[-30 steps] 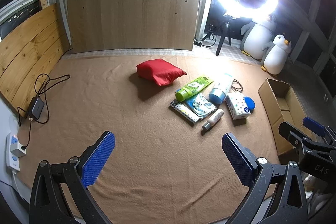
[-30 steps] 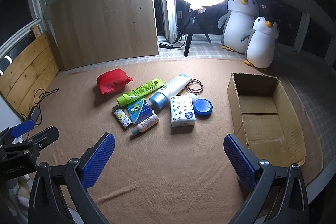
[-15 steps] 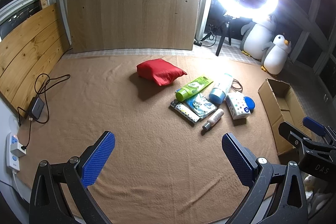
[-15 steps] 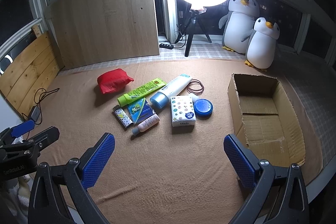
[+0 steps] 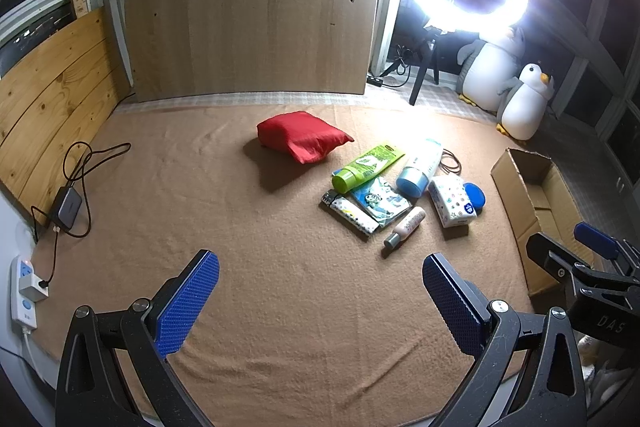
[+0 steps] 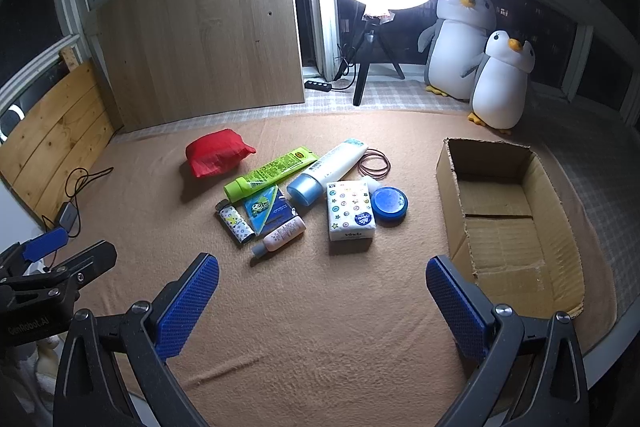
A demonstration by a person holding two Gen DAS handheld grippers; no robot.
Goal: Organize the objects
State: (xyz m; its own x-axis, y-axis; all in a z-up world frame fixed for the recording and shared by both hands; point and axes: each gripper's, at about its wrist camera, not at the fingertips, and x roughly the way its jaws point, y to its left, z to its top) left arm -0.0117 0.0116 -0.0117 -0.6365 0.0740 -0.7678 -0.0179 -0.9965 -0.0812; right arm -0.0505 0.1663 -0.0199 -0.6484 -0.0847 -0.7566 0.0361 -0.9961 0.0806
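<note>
The objects lay clustered mid-blanket point(image 6: 320, 307): a green tube point(image 6: 270, 173), a white bottle point(image 6: 328, 169) with a blue cap, a tissue pack point(image 6: 350, 211), a blue tin point(image 6: 389, 205) touching the pack, a lighter point(image 6: 235, 221), a small pink bottle point(image 6: 282, 234), a blue packet point(image 6: 266, 207) and rubber bands point(image 6: 374, 163). A red pouch point(image 6: 216, 151) sat apart to their left. The cardboard box point(image 6: 556, 227) stood open and empty to the right. The left claw point(image 5: 320, 301) and right claw point(image 6: 322, 303) hung wide open above the blanket, holding nothing.
</note>
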